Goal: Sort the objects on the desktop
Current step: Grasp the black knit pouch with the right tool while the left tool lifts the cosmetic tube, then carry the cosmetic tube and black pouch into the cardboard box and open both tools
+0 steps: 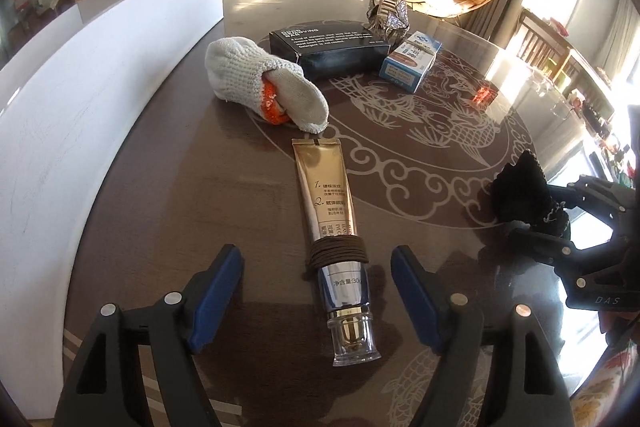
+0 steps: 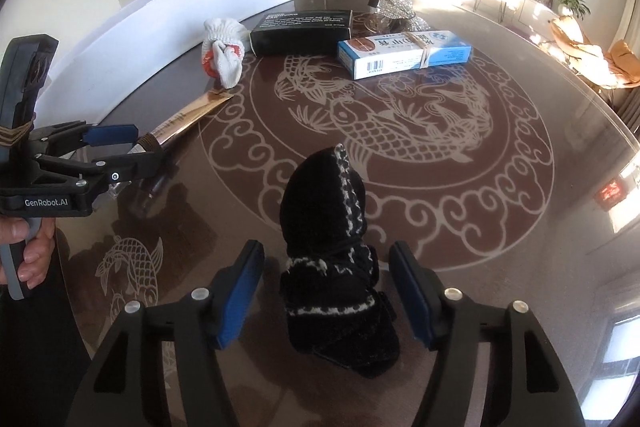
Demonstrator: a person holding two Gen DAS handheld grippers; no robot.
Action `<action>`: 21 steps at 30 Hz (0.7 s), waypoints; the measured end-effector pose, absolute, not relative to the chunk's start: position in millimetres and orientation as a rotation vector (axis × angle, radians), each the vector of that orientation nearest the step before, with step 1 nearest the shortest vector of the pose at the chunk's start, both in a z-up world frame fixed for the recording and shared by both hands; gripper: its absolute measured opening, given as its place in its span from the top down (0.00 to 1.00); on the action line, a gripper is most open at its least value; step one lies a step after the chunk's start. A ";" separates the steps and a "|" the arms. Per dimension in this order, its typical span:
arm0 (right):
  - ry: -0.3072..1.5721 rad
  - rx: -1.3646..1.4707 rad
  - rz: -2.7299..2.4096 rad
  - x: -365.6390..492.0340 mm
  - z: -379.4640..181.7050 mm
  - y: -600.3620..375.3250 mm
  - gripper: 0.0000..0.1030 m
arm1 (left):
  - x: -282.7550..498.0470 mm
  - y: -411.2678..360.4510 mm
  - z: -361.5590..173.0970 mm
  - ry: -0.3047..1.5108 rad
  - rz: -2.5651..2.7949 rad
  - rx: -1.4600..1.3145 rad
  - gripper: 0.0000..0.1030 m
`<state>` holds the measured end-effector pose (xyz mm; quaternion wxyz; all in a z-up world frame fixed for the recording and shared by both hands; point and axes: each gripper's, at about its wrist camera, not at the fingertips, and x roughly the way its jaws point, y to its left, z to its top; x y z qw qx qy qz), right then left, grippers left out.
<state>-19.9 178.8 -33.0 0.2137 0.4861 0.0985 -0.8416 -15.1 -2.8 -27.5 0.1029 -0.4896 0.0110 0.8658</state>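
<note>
A gold and silver tube point(image 1: 334, 223) with a brown band and a clear cap lies on the dark patterned table point(image 1: 420, 155). My left gripper point(image 1: 316, 293) is open, its jaws on either side of the tube's silver end, apart from it. A rolled black knit item point(image 2: 336, 267) stands between the open jaws of my right gripper point(image 2: 326, 293), not gripped. In the right wrist view the left gripper point(image 2: 120, 151) and the tube point(image 2: 188, 115) show at the left. In the left wrist view the right gripper point(image 1: 532, 215) and the black item point(image 1: 520, 183) show at the right.
A rolled white and orange glove point(image 1: 264, 87), a black box point(image 1: 328, 47), a blue and white box point(image 1: 412, 61) and a sparkly ornament point(image 1: 388, 15) sit further back. A white board point(image 1: 80, 99) curves along the table's left edge. A hand point(image 2: 32, 247) holds the left gripper.
</note>
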 end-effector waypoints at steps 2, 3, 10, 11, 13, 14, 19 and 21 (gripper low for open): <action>0.300 1.352 -2.331 -22.2 -31.2 173.9 0.37 | -17.3 11.2 -29.9 0.148 2.561 -1.447 0.28; 0.310 1.364 -2.325 -23.6 -30.7 172.3 0.42 | -15.6 16.9 -28.7 0.189 2.562 -1.421 0.43; 0.203 1.399 -2.321 -18.1 -6.5 189.0 0.65 | -4.1 7.1 -12.5 0.043 2.569 -1.353 0.73; 0.175 1.390 -2.322 -17.5 -0.8 191.6 0.65 | 0.7 1.6 -5.9 0.001 2.579 -1.331 0.73; 0.167 1.395 -2.319 -18.3 6.1 191.7 0.65 | 9.8 -8.4 9.5 -0.055 2.607 -1.280 0.73; 0.168 1.396 -2.312 -19.4 8.8 189.9 0.65 | 13.8 -13.6 18.5 -0.079 2.620 -1.252 0.73; 0.183 1.320 -2.290 -30.2 40.0 158.3 0.65 | 28.8 -48.6 64.4 -0.167 2.695 -1.132 0.73; 0.199 1.257 -2.287 -35.1 59.1 137.6 0.65 | 33.4 -64.2 80.7 -0.186 2.730 -1.091 0.73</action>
